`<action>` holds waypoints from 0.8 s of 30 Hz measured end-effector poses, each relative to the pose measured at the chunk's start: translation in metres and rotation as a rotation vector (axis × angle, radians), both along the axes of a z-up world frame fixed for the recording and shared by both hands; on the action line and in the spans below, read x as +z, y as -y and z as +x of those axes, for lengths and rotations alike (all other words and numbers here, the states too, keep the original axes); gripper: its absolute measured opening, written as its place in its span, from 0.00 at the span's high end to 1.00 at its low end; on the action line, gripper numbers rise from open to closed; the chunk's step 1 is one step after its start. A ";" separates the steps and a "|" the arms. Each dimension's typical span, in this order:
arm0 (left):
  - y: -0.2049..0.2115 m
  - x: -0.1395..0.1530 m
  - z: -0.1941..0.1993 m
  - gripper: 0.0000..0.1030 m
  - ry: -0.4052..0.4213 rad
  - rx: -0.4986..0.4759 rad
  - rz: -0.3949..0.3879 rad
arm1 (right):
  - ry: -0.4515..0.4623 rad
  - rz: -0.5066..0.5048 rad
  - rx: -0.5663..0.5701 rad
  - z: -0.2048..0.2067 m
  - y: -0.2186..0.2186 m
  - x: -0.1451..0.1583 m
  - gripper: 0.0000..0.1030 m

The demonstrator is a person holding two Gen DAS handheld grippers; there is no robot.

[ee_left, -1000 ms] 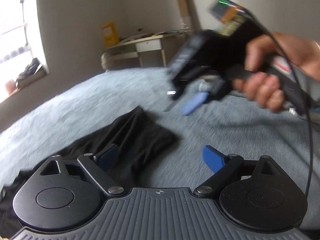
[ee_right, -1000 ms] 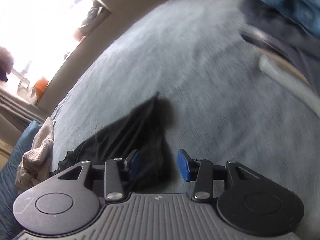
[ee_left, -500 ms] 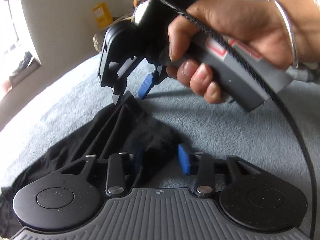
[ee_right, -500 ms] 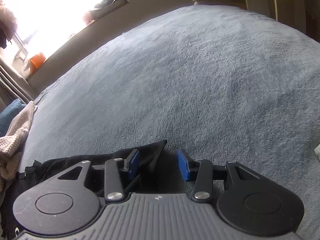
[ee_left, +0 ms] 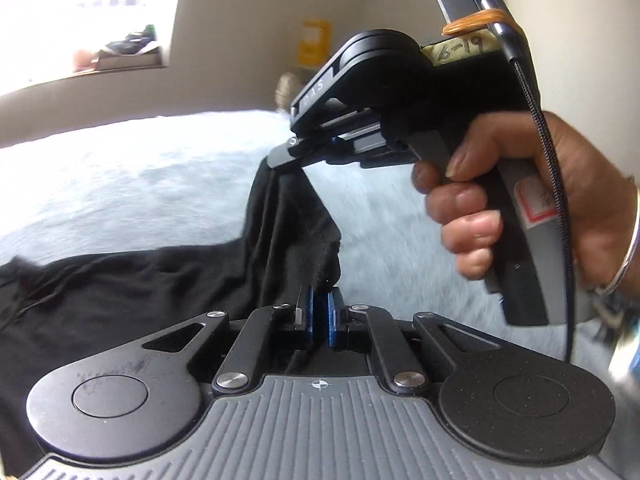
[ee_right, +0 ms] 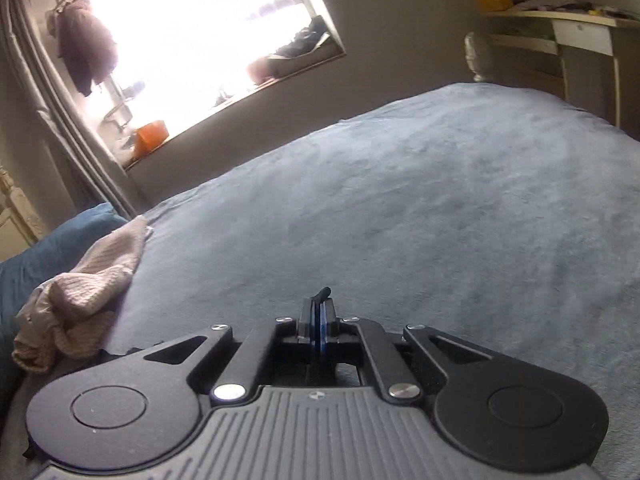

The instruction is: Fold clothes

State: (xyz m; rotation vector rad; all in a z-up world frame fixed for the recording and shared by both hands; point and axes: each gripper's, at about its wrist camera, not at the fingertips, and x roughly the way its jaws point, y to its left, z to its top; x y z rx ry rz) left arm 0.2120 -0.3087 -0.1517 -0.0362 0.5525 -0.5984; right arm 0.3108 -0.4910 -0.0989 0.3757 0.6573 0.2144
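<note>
A black garment (ee_left: 132,284) lies spread on the grey-blue bed cover (ee_left: 120,184). In the left wrist view my left gripper (ee_left: 319,300) is shut on a bunched edge of that garment. The same view shows my right gripper (ee_left: 282,158), held by a hand (ee_left: 532,200), shut on another corner and lifting it off the bed, so the cloth hangs stretched between the two. In the right wrist view the right gripper (ee_right: 319,306) is shut with a small tip of black garment (ee_right: 322,293) poking out above the pads; the rest of the garment is hidden below it.
A beige knitted cloth (ee_right: 80,292) and a blue pillow (ee_right: 44,248) lie at the bed's left edge. A bright window with a cluttered sill (ee_right: 224,92) is on the far wall. A desk (ee_right: 568,32) stands beyond the bed at the right.
Both grippers went from open to shut on the black garment's edge. The right one rose, lifting its corner off the bed. Both wrists rolled.
</note>
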 end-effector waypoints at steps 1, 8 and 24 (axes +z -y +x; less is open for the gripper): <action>-0.008 0.003 -0.003 0.95 -0.002 0.018 -0.016 | 0.007 0.003 0.028 0.002 -0.013 0.004 0.99; -0.052 -0.007 -0.018 0.92 -0.088 0.131 -0.023 | -0.031 -0.055 0.264 0.012 -0.118 -0.004 0.97; -0.129 -0.017 -0.018 0.48 -0.137 0.243 -0.004 | -0.161 -0.018 0.106 -0.071 -0.067 -0.004 0.88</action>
